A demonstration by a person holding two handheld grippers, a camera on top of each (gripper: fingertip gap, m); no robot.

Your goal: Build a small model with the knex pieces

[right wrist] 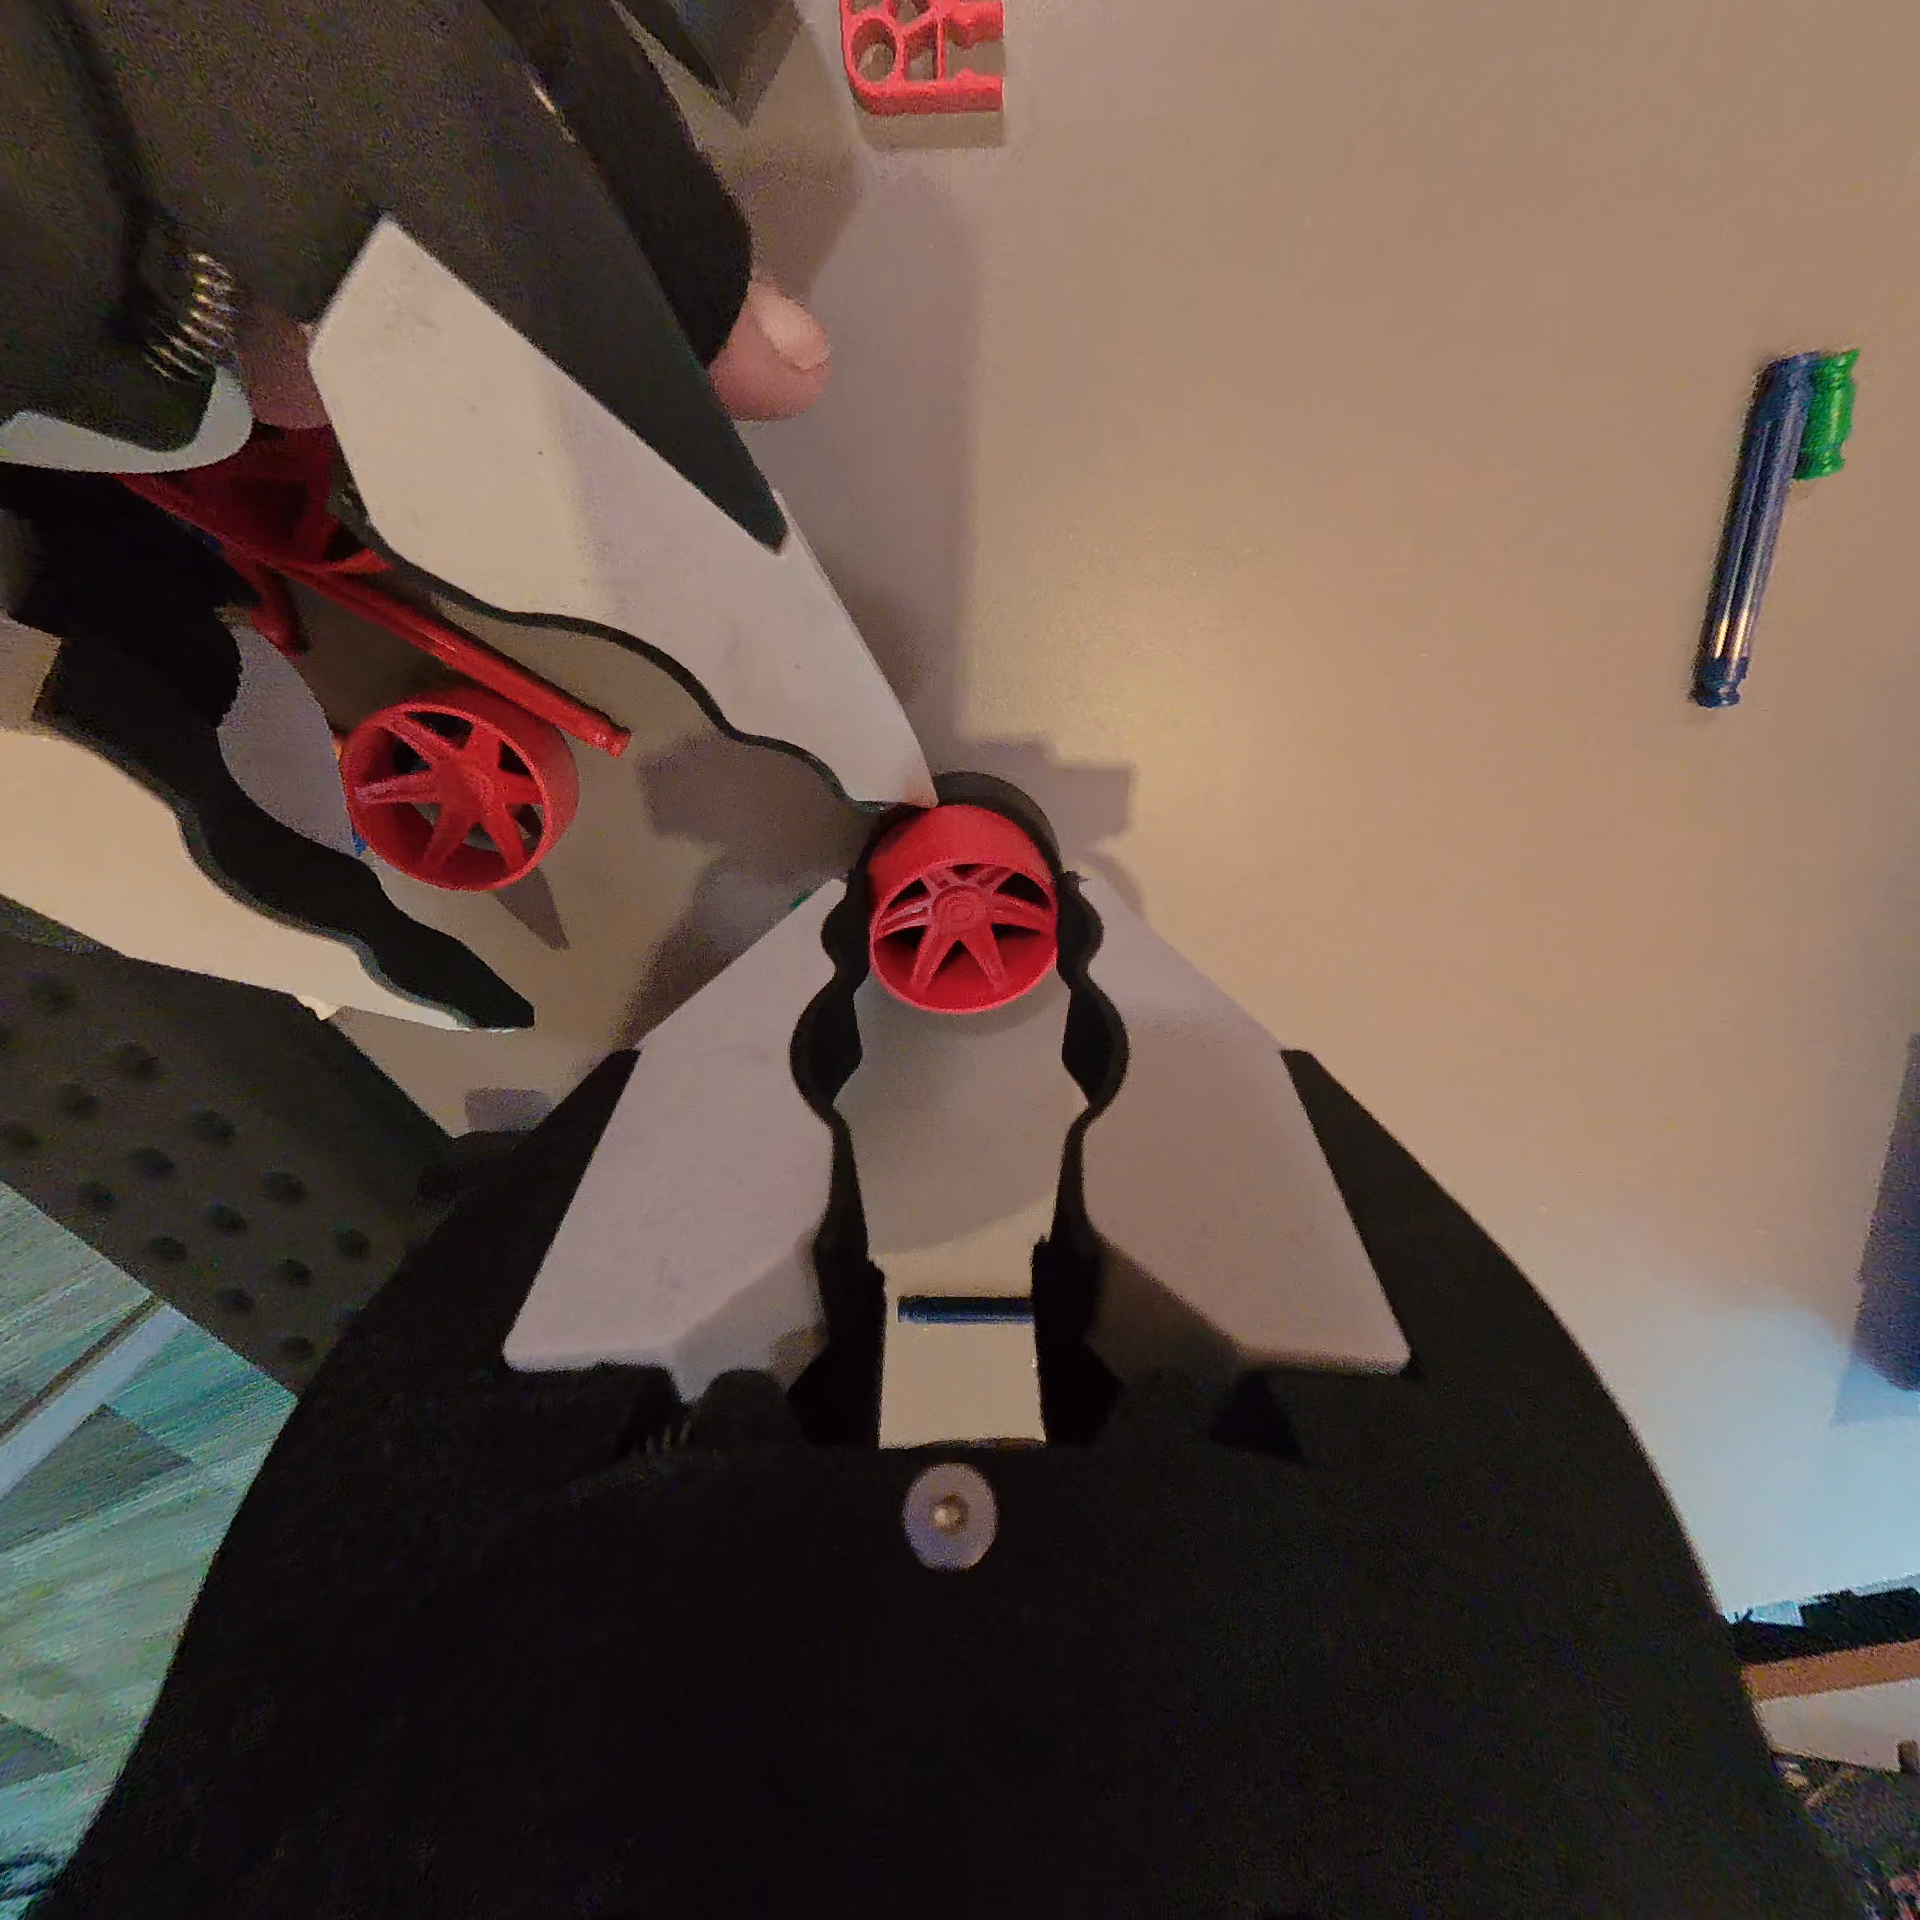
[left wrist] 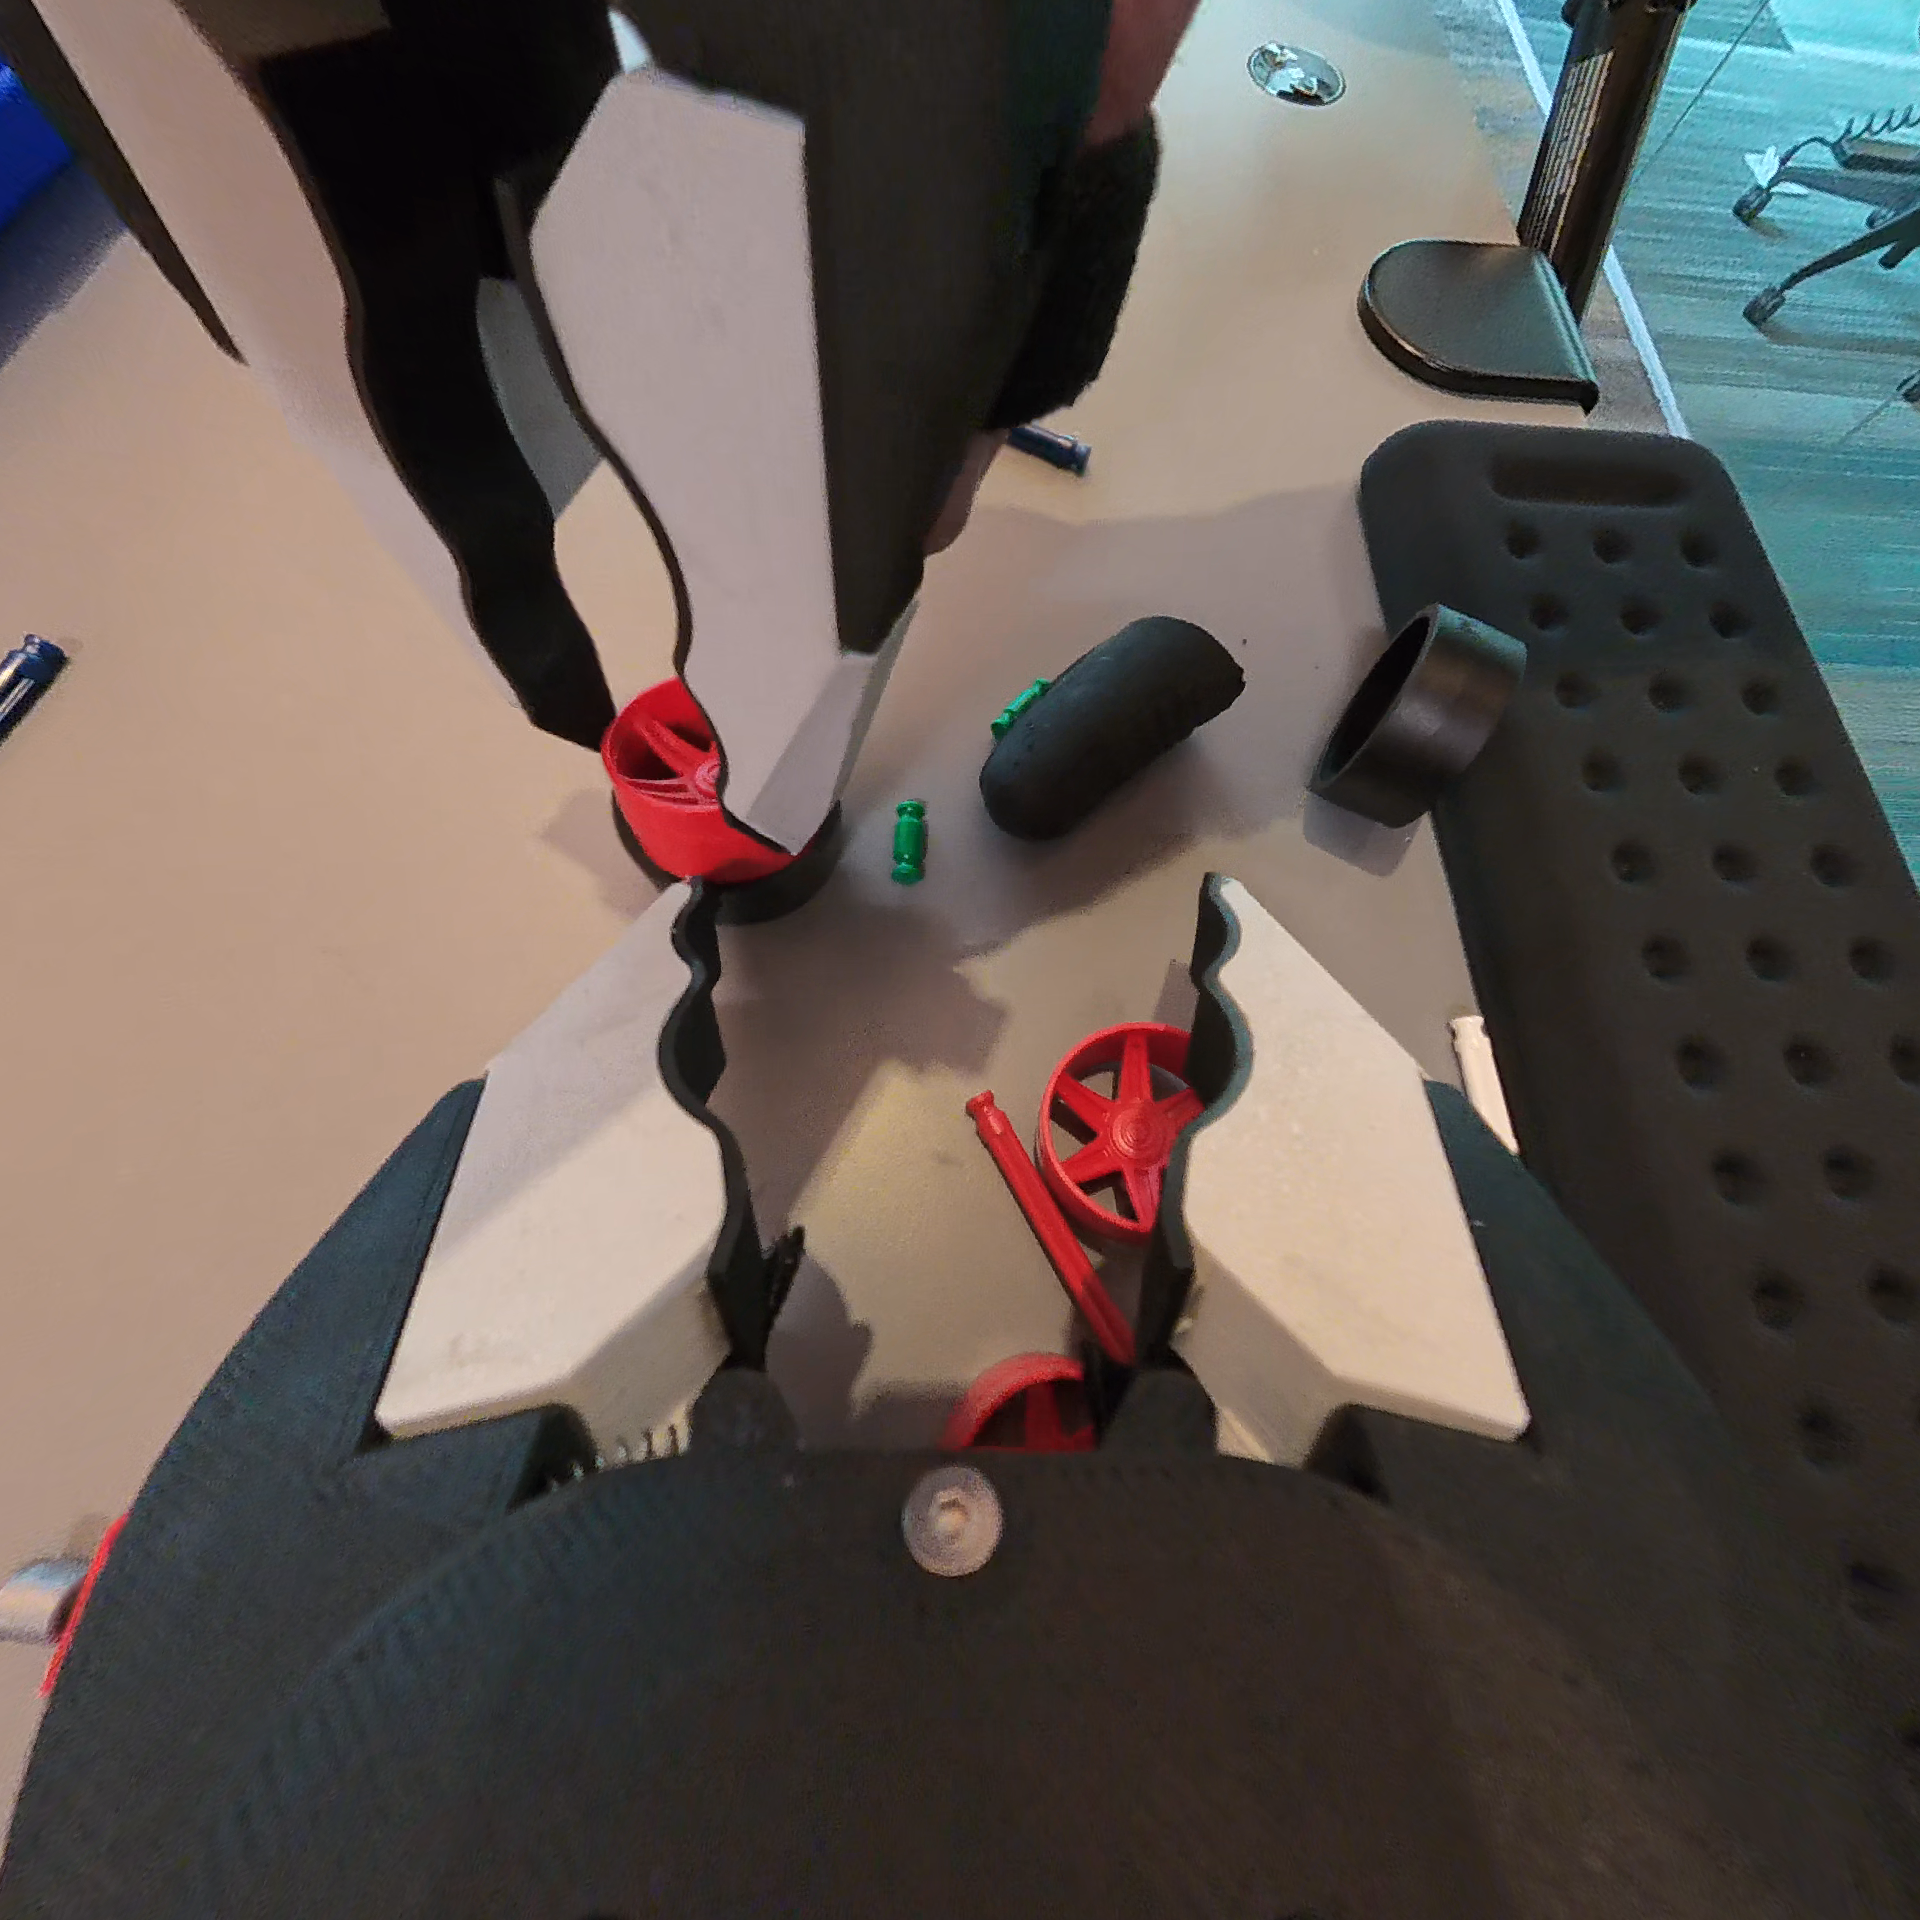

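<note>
My right gripper (right wrist: 961, 904) is shut on a red spoked wheel rim (right wrist: 961, 920) and holds it down onto a black tire (right wrist: 1003, 795) that lies on the beige table (right wrist: 1351, 727). In the left wrist view the right gripper (left wrist: 707, 790) comes down from above with the rim (left wrist: 665, 779) over the tire (left wrist: 779, 878). My left gripper (left wrist: 951, 904) is open and empty, and one fingertip (right wrist: 904, 779) is at the tire's edge. Between its fingers a second red rim (left wrist: 1117, 1132) and a red rod (left wrist: 1049, 1226) lie on the table.
A larger black tire (left wrist: 1112, 727), a black ring (left wrist: 1423, 727) and two green pins (left wrist: 909, 842) lie ahead of the left gripper. A black perforated tray (left wrist: 1683, 935) is at the right. A blue pin (right wrist: 1756, 540) and a red frame piece (right wrist: 925, 52) lie farther off. From the right gripper's tips to the blue pin (right wrist: 1756, 540) is close to 12 centimeters.
</note>
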